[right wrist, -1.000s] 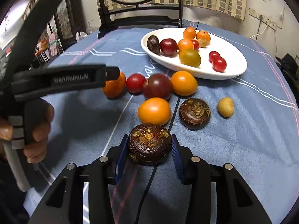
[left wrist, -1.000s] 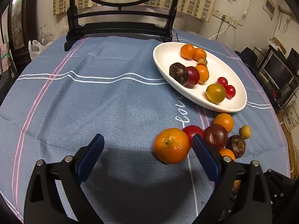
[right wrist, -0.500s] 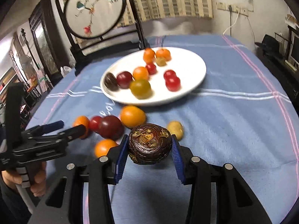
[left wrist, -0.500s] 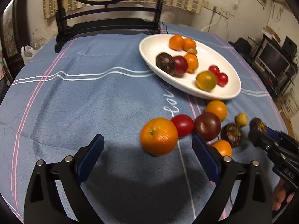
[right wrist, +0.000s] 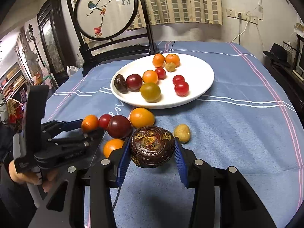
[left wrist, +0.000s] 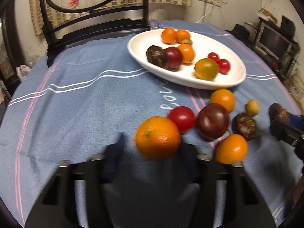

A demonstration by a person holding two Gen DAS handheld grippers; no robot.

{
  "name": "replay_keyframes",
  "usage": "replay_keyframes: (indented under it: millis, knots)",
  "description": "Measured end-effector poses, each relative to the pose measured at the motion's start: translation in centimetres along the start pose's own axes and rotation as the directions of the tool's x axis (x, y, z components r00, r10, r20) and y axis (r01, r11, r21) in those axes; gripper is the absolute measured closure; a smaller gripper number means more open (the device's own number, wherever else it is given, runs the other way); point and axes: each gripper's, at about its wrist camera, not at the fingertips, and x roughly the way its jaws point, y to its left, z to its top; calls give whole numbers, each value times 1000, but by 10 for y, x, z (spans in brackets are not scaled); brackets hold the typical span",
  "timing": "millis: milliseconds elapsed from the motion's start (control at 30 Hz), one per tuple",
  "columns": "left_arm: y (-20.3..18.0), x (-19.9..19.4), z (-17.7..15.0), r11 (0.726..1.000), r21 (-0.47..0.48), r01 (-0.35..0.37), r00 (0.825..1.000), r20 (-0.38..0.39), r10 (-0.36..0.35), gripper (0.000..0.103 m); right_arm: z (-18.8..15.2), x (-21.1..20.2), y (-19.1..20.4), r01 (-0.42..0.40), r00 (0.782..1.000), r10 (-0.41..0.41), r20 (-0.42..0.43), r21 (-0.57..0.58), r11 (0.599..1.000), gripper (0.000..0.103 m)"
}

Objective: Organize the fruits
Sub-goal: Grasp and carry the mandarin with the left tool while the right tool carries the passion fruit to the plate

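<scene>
Blue cloth (right wrist: 237, 133) covers the table near the white plate (right wrist: 199, 72). Left gripper (left wrist: 152, 150) is closing around the orange (left wrist: 157, 137); right gripper (right wrist: 152, 152) clamps a dark wrinkled fruit (right wrist: 152, 148) before the plate.

Right hand-held gripper (right wrist: 152, 163): black plastic frame, two arms, blue ribbed pads on the inner faces.
Screws: round silver heads on top of each arm.
Left hand-held gripper (right wrist: 83, 131): the same black frame with blue finger pads, silver bolts, white lettering on its side, pale grey handle.
Left hand (right wrist: 28, 176): fingers wrapped around that handle.
</scene>
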Motion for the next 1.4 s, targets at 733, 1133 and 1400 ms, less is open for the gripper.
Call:
replay_keyframes:
  millis: [733, 1133, 1400]
  knots:
    - [-26, -14, 95, 998, -56, 36, 999, 40, -33, 62, 71, 19, -10, 36, 998, -35, 44, -32, 999, 58]
    - [-42, 46, 154, 997, -57, -57, 998, 14, 58, 62, 100, 84, -33, 32, 999, -32, 18, 20, 999, 57]
    - [-56, 34, 157, 997, -17, -76, 994, 75, 77, 37, 99, 75, -40, 26, 998, -27, 48, 34, 999, 47]
